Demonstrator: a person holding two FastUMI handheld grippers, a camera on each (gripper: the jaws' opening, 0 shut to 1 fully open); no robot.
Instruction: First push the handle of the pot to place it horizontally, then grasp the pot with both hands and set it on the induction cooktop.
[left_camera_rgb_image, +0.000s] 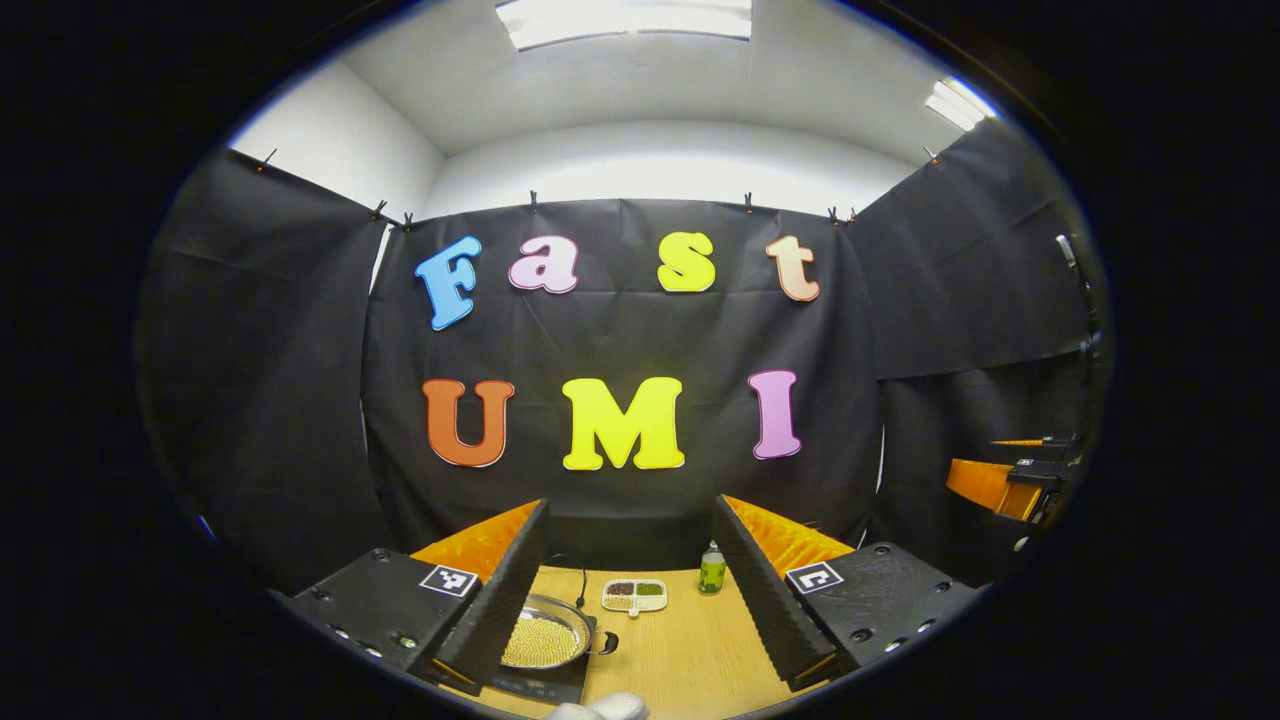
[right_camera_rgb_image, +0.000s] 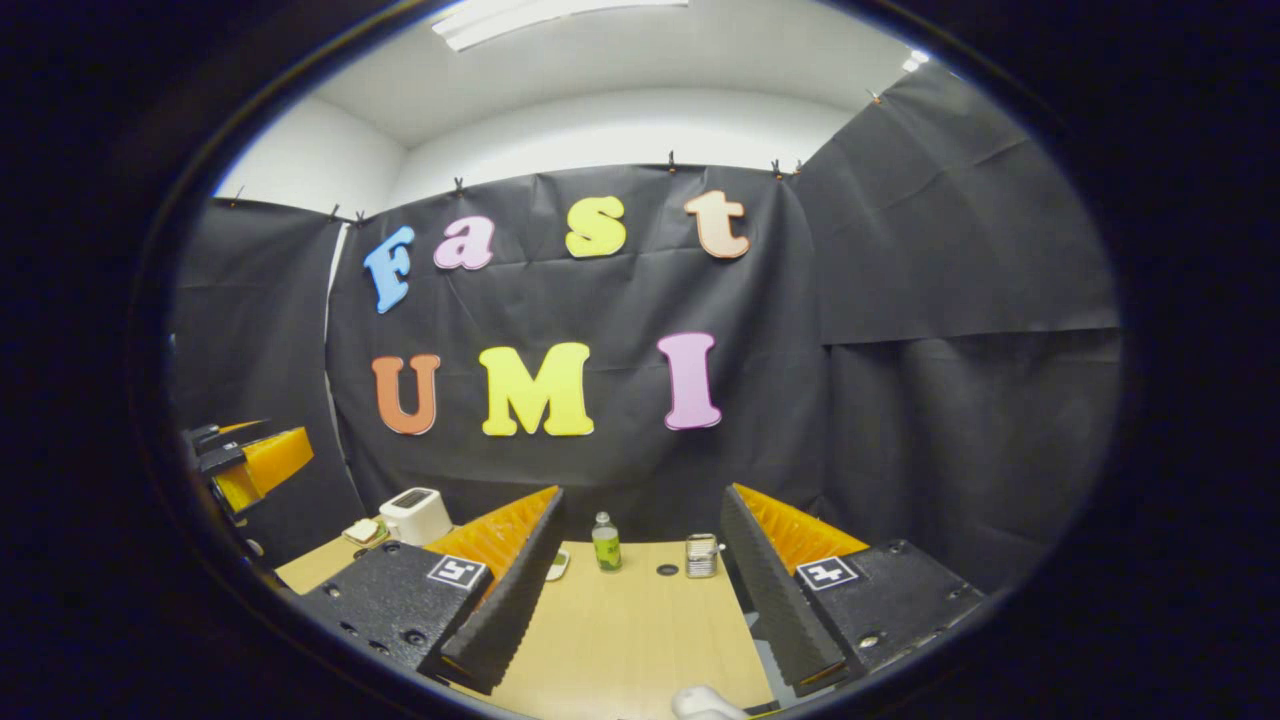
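1. Left gripper view: light wooden table fills the bottom, largest thing here.
2. Left gripper raised above the table, fingers spread wide, nothing between them.
3. Right gripper view: right gripper likewise up over the table, fingers wide apart, holding nothing.
4. Black flat induction cooktop at the table's near left, partly behind the left finger.
5. Round silver metal pot full of small yellow beads sits on the cooktop (dark handle sticks out to its right, roughly level).
6. White toaster-like box at the far left of the table in the right gripper view.
7. White four-compartment dish of mixed grains behind the pot.
8. Small green bottle upright near the back wall, right of the dish.
9. Small metal can beside the bottle in the right gripper view.
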